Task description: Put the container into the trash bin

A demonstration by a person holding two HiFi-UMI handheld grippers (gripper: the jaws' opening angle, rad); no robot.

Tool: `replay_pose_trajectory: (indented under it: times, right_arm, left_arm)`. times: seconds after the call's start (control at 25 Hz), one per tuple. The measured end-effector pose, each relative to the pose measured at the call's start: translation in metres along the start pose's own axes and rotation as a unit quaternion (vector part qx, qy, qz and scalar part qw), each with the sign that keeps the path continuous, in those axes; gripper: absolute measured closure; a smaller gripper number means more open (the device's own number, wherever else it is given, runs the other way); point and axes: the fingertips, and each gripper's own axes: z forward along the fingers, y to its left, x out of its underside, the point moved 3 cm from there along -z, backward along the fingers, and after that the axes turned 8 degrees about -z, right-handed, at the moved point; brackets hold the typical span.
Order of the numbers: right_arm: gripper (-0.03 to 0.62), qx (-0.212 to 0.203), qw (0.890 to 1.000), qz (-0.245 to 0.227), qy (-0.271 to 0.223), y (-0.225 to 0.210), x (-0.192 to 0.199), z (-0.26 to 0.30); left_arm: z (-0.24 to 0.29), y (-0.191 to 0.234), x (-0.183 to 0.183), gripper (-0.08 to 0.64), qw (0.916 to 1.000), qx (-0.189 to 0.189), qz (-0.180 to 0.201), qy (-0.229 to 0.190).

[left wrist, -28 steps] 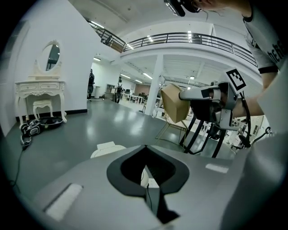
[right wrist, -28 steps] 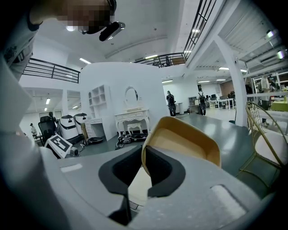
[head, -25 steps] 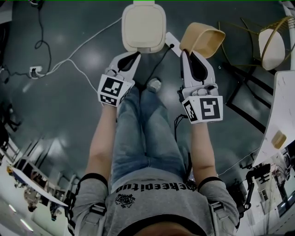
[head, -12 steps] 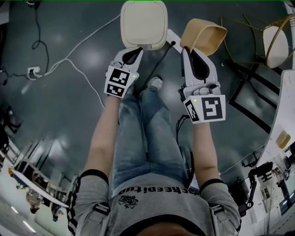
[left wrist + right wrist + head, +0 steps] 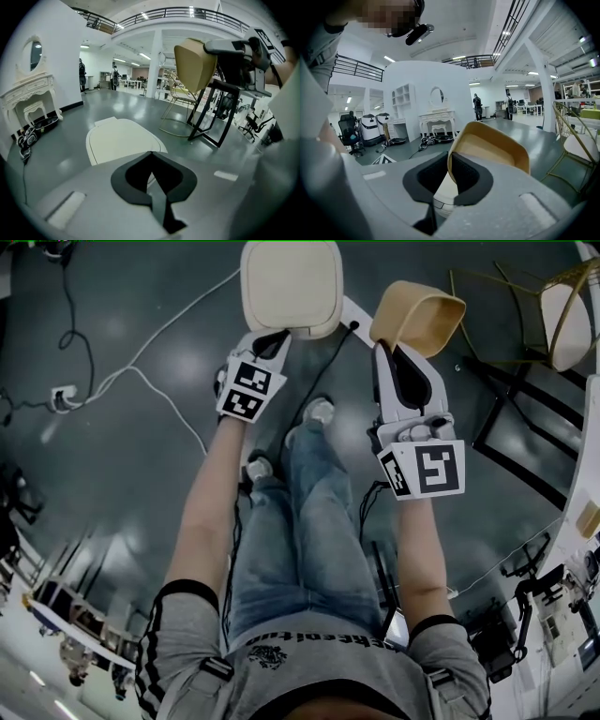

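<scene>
Hold firm with the right tongs, clamped on the thin rim of the container, aloft just right of the trash bin; raise the lid first with the left tongs (shut on nothing, tips at its near edge), then swing across and release only over the opening. Tan, matte, rounded-square walls, light-looking; smooth cream lid, softly cornered; glossy grey floor beyond

The container in the black-padded jaws of the right gripper is tan, and the trash bin just ahead of the left gripper is cream. The 2 grippers are pale grey, each bearing a marker cube of black-and-white squares, over a dark grey floor.
</scene>
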Motion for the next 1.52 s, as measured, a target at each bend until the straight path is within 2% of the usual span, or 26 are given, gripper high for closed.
replay_pose_trajectory:
  times: [0.16, 0.44, 0.64, 0.8, 0.96, 1.2, 1.52]
  right_arm:
    - [0.563, 0.001, 1.0, 0.0, -0.003, 0.011, 0.01, -0.004]
    - [0.563, 0.003, 1.0, -0.001, 0.0, 0.024, 0.027, -0.016]
    - [0.563, 0.01, 1.0, -0.011, 0.003, 0.027, 0.032, -0.022]
    - [0.563, 0.016, 1.0, -0.015, 0.004, 0.026, 0.034, -0.027]
    - [0.563, 0.024, 1.0, -0.011, 0.002, 0.026, 0.034, -0.031]
    - [0.563, 0.028, 1.0, -0.012, 0.0, 0.027, 0.032, -0.033]
    - [0.563, 0.031, 0.999, -0.011, 0.0, 0.026, 0.033, -0.033]
  left_arm:
    - [0.014, -0.001, 0.011, 0.546, 0.9994, 0.005, 0.025, 0.023]
    - [0.034, -0.002, 0.022, 0.546, 0.9986, -0.003, 0.032, 0.041]
    - [0.042, 0.006, 0.034, 0.546, 0.9982, -0.012, 0.012, 0.057]
    - [0.047, 0.008, 0.04, 0.546, 0.9971, -0.015, 0.017, 0.073]
    - [0.05, 0.006, 0.041, 0.546, 0.9963, -0.018, 0.028, 0.079]
    - [0.05, 0.007, 0.043, 0.548, 0.9967, -0.035, 0.011, 0.072]
    - [0.051, 0.008, 0.045, 0.548, 0.9963, -0.049, 0.009, 0.071]
